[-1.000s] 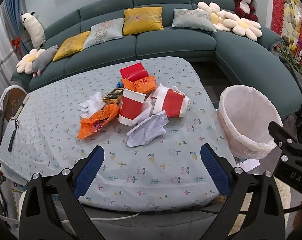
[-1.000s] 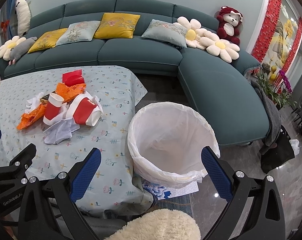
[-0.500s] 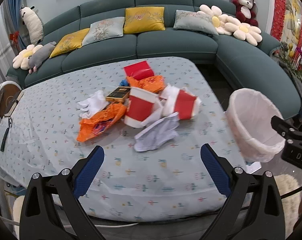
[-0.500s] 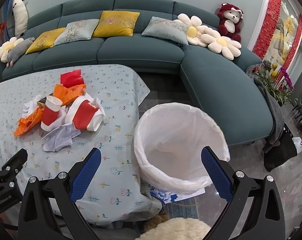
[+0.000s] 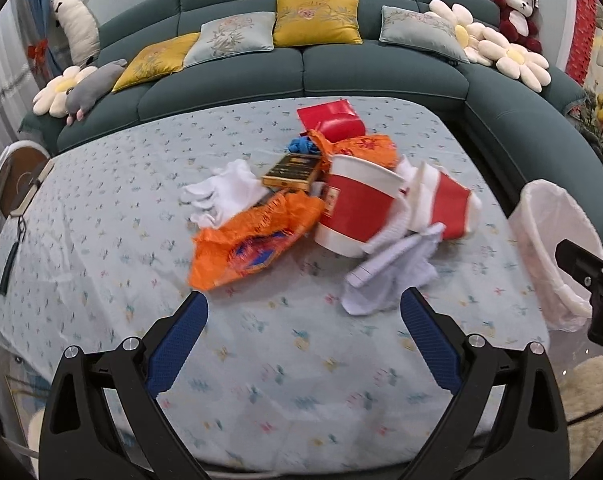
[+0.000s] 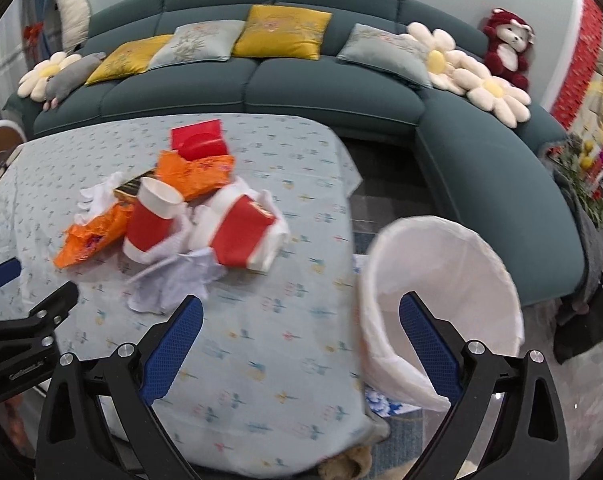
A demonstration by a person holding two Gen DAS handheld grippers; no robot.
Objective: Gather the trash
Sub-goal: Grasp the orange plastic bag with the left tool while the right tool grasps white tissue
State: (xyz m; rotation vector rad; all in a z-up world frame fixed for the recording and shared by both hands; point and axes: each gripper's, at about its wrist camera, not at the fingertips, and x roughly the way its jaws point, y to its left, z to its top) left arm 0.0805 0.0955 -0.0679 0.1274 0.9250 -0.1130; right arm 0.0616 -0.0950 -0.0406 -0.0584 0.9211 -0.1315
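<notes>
Nearing trash pile (image 5: 329,208), both tools wider apart than it, bin (image 6: 441,292) closer

Nothing reads clearly: the left gripper's black body (image 6: 19,364), low and left of the trash heap (image 6: 173,216) in the right wrist view, carries small pale lettering too blurred to spell out, and the print on the upright red cup (image 5: 355,210) is likewise illegible

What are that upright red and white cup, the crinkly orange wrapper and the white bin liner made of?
Upright red and white cup: likely paper, matte with a rolled rim. Crinkly orange wrapper: apparently thin plastic film, glossy, creased, frayed at its edge. White bin liner: seemingly thin translucent plastic, folded loosely over the rim.
</notes>
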